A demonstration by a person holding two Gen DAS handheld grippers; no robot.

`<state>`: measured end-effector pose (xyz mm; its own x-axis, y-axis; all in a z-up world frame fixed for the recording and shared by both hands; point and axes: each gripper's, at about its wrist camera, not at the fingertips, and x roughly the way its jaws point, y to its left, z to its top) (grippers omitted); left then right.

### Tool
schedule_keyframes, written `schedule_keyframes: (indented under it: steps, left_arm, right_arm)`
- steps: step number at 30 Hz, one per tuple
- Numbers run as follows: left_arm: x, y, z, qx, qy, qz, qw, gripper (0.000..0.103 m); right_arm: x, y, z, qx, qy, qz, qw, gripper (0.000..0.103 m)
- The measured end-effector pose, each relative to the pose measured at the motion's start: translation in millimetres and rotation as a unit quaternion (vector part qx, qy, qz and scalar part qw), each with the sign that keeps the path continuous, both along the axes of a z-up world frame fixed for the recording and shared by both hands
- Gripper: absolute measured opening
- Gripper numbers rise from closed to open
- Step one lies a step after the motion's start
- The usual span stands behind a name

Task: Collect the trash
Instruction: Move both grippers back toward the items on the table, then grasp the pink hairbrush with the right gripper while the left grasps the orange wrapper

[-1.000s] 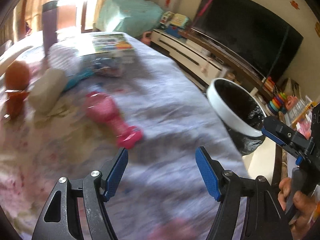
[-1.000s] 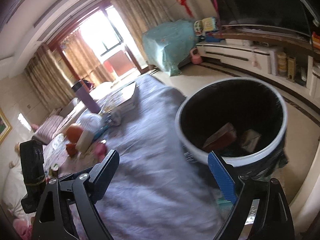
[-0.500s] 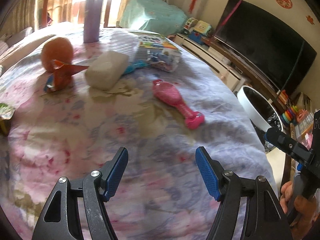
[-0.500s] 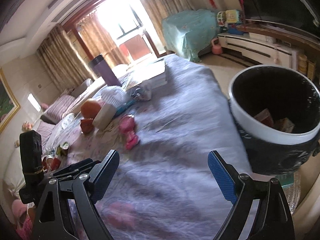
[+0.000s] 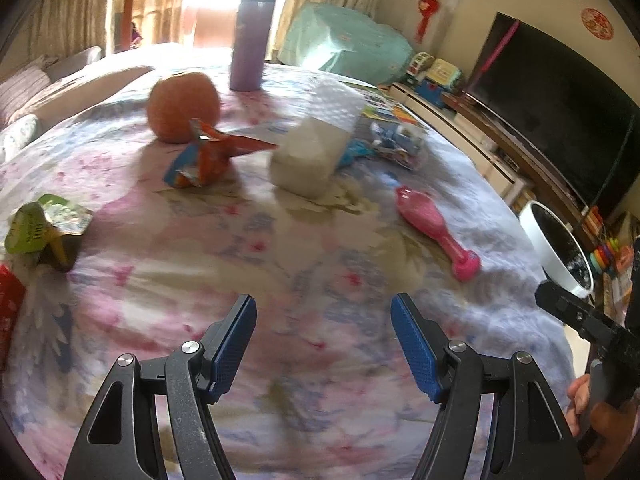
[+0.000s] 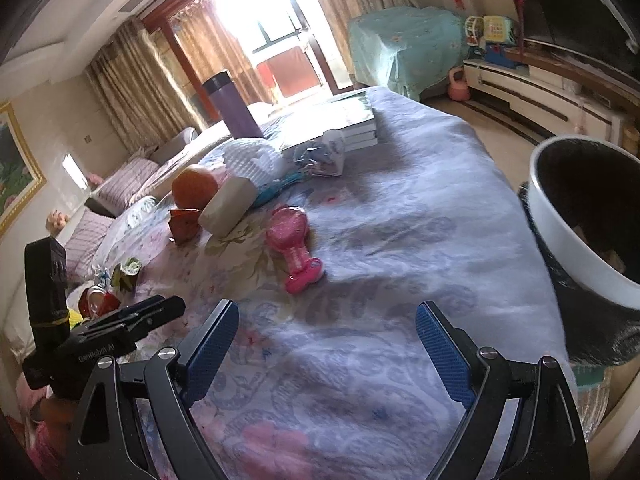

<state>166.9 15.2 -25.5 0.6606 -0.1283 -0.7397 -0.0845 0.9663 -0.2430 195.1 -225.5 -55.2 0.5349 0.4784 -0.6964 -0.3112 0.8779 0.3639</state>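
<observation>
On the floral cloth, a crumpled orange wrapper (image 5: 208,156) (image 6: 183,222) lies in front of an orange (image 5: 182,106). A crumpled green foil wrapper (image 5: 44,230) (image 6: 126,272) sits at the left edge, with a red packet (image 5: 8,304) beside it. A clear plastic wrapper (image 5: 398,144) (image 6: 322,156) lies farther back by the books. The white-rimmed bin with a black liner (image 5: 558,250) (image 6: 580,232) stands off the right edge and holds some scraps. My left gripper (image 5: 323,344) hangs open and empty over the cloth. My right gripper (image 6: 327,354) is open and empty too, nearer the bin.
A pink hairbrush (image 5: 436,224) (image 6: 294,240), a white block (image 5: 310,156), a purple bottle (image 5: 252,38) and stacked books (image 6: 340,124) sit on the table. A TV cabinet (image 6: 540,96) with toys lines the right wall. A hand (image 5: 600,412) grips the other gripper's handle.
Both views have swung left, away from the bin and toward the table's middle. The bin has slid to the right edge; the wrappers and the orange have come into the left wrist view.
</observation>
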Motion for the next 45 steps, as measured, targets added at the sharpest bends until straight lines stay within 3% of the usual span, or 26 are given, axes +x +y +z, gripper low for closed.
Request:
schedule_keyframes:
  steps: [12,25,26,28,29,30,31,33,35,45]
  left_arm:
    - [19.2,45.5,1.2,0.003,-0.007,0.055,0.9985,0.069]
    - [83.4,70.4,-10.4,0.023,-0.021,0.072,0.9969,0.067]
    - [87.0,70.8,-12.1,0.026,-0.023,0.07,0.9969,0.066]
    - [94.9,70.2,-17.5,0.03,-0.02,0.063,0.9973,0.05]
    - [98.7,69.8,-21.6,0.029,-0.015,0.057,0.9978,0.044]
    - [102.3,69.7,-25.2,0.026,-0.009,0.051,0.9983,0.031]
    - [105.0,69.0,-27.5,0.023,-0.005,0.047,0.9986,0.022]
    - [108.0,68.8,-30.4,0.02,-0.003,0.037,0.9991,0.013]
    - [107.5,66.5,-30.6,0.022,-0.007,0.028,0.9993,0.009]
    - [78.2,45.5,-19.9,-0.009,-0.017,-0.011,0.9997,0.007]
  right_arm:
    - [20.6,33.2,-5.0,-0.024,0.003,0.031,0.999,0.091]
    - [50.9,70.1,-17.2,-0.072,0.002,0.06,0.996,0.089]
    - [54.3,73.4,-19.3,-0.08,0.003,0.061,0.995,0.085]
    - [58.0,77.2,-21.8,-0.09,0.006,0.065,0.994,0.078]
    - [59.6,79.2,-24.4,-0.096,0.009,0.068,0.993,0.07]
    - [61.0,81.2,-26.6,-0.102,0.011,0.069,0.992,0.064]
    - [61.8,83.1,-28.7,-0.109,0.013,0.07,0.992,0.051]
    - [61.4,83.8,-31.1,-0.116,0.014,0.07,0.991,0.036]
    - [59.6,82.2,-30.3,-0.11,0.013,0.072,0.991,0.021]
    - [42.5,59.0,-24.3,-0.054,0.027,0.06,0.996,0.02]
